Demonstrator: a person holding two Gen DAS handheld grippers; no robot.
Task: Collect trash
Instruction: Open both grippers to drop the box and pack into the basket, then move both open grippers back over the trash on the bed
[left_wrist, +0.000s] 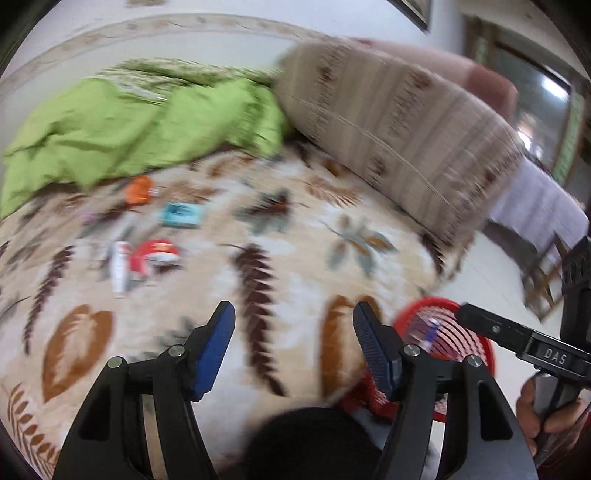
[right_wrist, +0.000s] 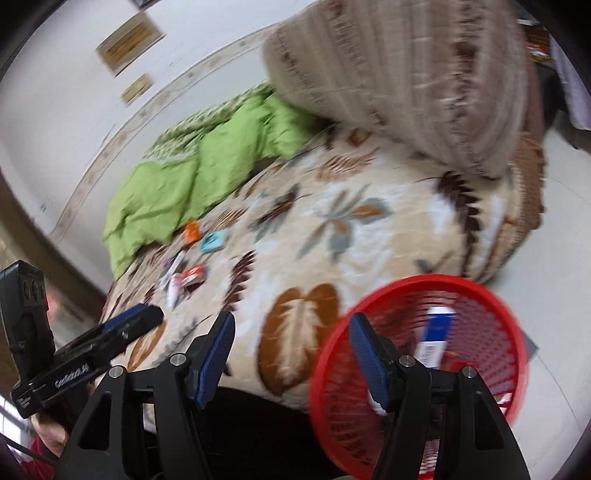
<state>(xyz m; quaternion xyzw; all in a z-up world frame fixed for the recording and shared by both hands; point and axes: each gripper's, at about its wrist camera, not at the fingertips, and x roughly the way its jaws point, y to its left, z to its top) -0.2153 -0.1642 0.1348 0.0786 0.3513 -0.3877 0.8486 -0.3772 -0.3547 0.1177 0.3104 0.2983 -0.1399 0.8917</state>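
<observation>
Trash lies on a leaf-patterned bedspread: an orange wrapper, a teal box, a red and white packet and a white tube. The same pile shows small in the right wrist view. A red mesh basket stands on the floor beside the bed with a blue and white carton in it; it also shows in the left wrist view. My left gripper is open and empty above the bedspread. My right gripper is open and empty over the basket's left rim.
A green quilt lies bunched at the far side of the bed. A large beige striped pillow lies at the right. A pale floor lies right of the bed. Both views are motion-blurred.
</observation>
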